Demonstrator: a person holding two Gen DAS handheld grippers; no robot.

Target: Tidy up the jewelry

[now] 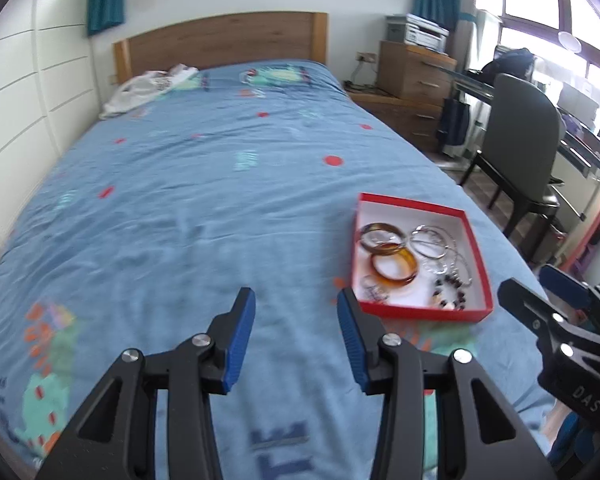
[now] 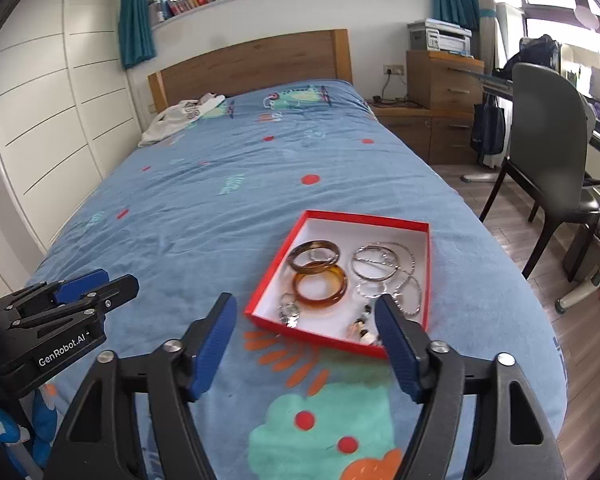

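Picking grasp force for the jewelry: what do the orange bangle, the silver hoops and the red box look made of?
Orange bangle: translucent amber with darker mottling, glossy; looks like resin or plastic, possibly glass.
Silver hoops: thin, bright and reflective; likely metal wire, alloy unclear.
Red box: matte red outside, white inside, thin straight walls with crisp corners; looks like cardboard.

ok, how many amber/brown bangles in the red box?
2. A darker brown bangle lies toward the far left corner of the red box; an amber bangle sits just nearer the camera, overlapping it. Thin silver bangles lie beside them; none looks hidden.
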